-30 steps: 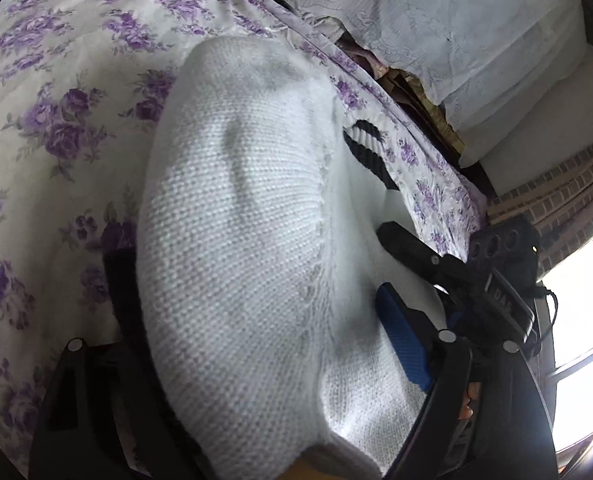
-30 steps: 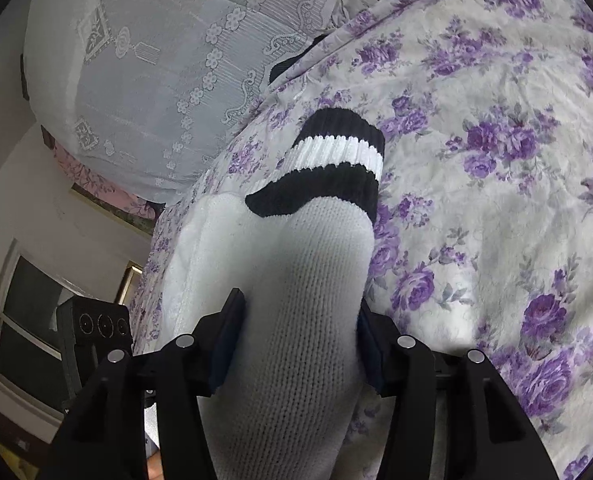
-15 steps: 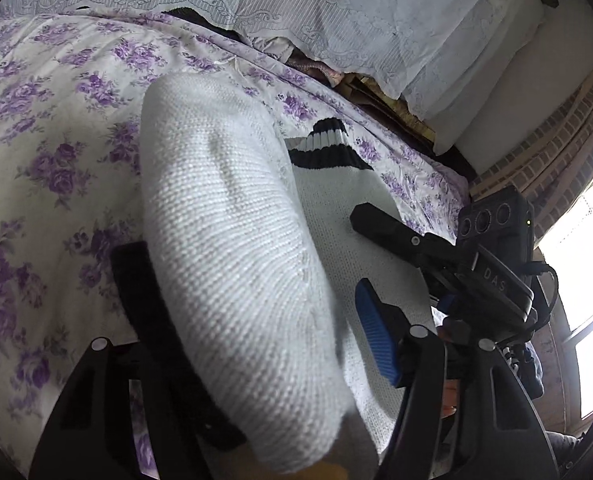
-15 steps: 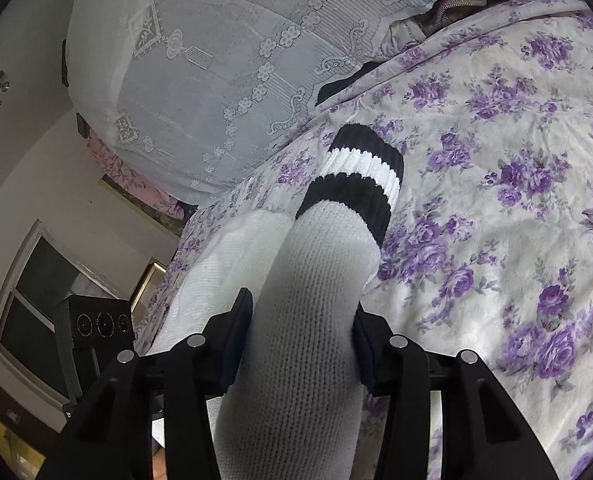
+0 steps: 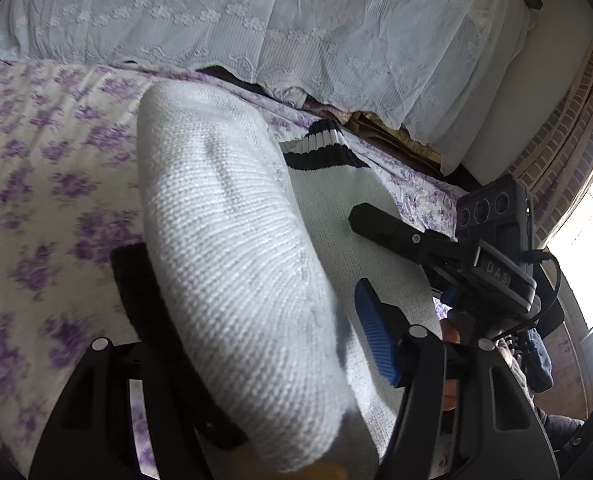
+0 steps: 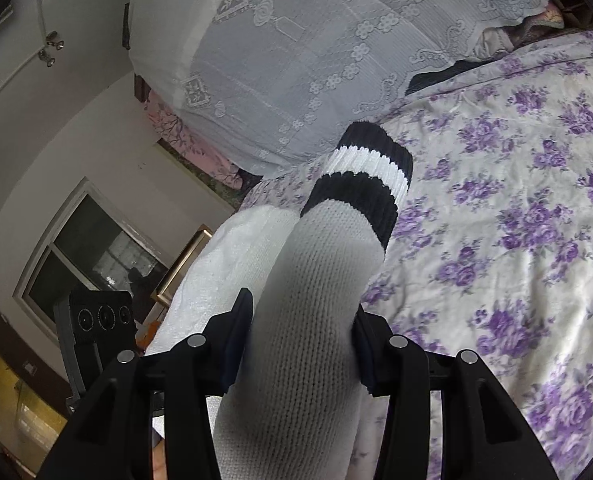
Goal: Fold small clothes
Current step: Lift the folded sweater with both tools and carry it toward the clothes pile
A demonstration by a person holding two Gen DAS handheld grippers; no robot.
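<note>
A white knit sock [image 5: 232,248] with a black-and-white striped cuff [image 5: 320,152] is held up off the floral bedspread [image 5: 36,184]. My left gripper [image 5: 248,312] is shut on its toe end, which fills the view between the fingers. My right gripper [image 6: 300,320] is shut on the leg part of the sock [image 6: 316,320], just below the cuff [image 6: 360,176], which points away from me. The right gripper's black finger [image 5: 392,236] and camera body show at the right of the left wrist view.
White lace-covered pillows [image 5: 296,32] lie along the far side of the bed. A dark item [image 6: 440,76] lies at the pillow edge. A window [image 6: 88,252] and wall are at the left in the right wrist view; a brick wall [image 5: 564,136] is at the right in the left wrist view.
Both grippers have lifted the sock and tilted upward; more of the pillows and walls are in view, and the cuff sits higher and farther from the bedspread.
</note>
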